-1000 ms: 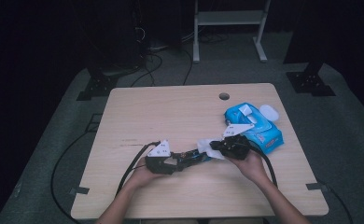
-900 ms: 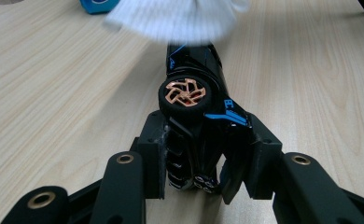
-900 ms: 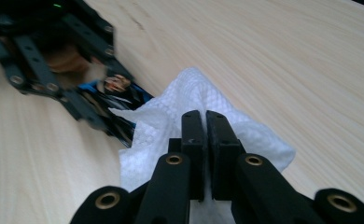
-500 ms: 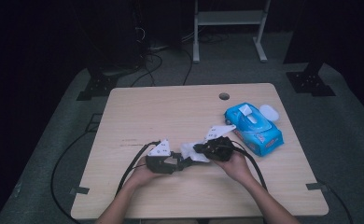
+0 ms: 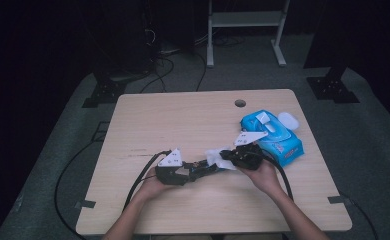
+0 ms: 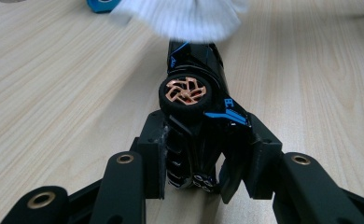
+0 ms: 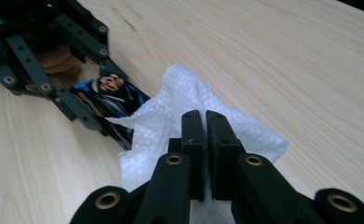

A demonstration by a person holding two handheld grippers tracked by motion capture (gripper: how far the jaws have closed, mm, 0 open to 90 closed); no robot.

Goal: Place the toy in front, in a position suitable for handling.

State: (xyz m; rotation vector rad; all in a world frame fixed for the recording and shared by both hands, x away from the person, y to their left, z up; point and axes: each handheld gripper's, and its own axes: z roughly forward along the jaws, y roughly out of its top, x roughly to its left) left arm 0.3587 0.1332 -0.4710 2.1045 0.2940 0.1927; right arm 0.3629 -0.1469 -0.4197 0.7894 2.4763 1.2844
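- Toy car: front end hidden under wipe in left gripper view; rear partly covered by jaws.
- Same wipe blurred and cut off by top edge there.
- Blue pack cut by top edge, label unreadable.
- In right gripper view, wipe lower part hidden behind jaws; car mostly covered by wipe and left gripper.
- In high view, car too small for detail; forearms cut by bottom edge.
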